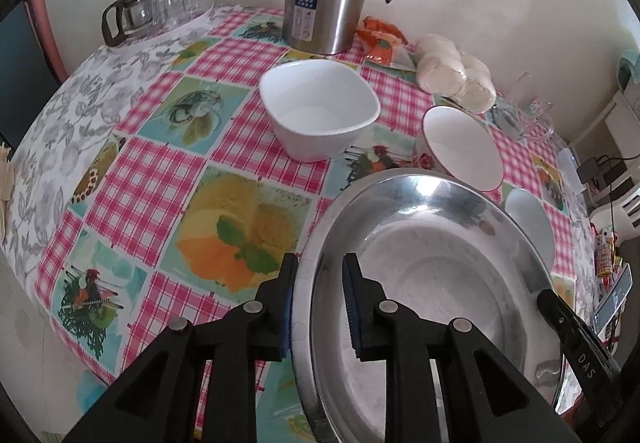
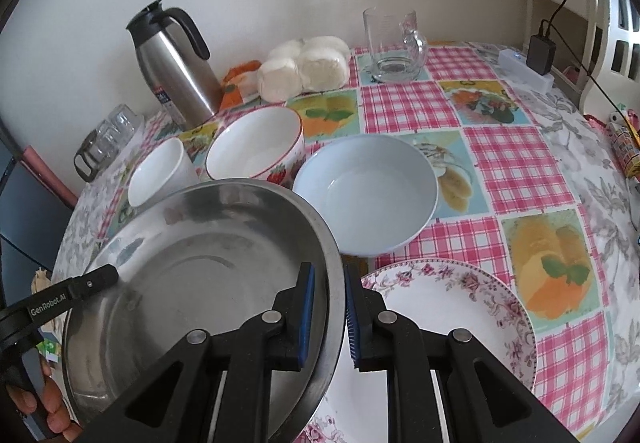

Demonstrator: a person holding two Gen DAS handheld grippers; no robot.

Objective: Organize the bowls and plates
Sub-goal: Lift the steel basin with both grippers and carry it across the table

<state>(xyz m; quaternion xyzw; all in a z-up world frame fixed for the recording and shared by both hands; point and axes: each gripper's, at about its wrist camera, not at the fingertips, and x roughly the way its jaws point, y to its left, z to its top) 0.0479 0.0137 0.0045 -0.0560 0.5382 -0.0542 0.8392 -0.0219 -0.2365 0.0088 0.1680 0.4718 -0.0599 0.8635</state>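
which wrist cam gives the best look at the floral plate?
Right wrist. The floral plate lies in the lower right of that view, with its patterned rim and most of its white centre visible beside the steel bowl. The left wrist view does not show it; the steel bowl fills that corner.

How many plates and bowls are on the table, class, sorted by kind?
Metal basin, gripped at its rim by both grippers: 1
Ceramic or plastic bowls: 3, namely square white bowl, strawberry bowl, pale blue bowl
Floral plate: 1
Total: 5
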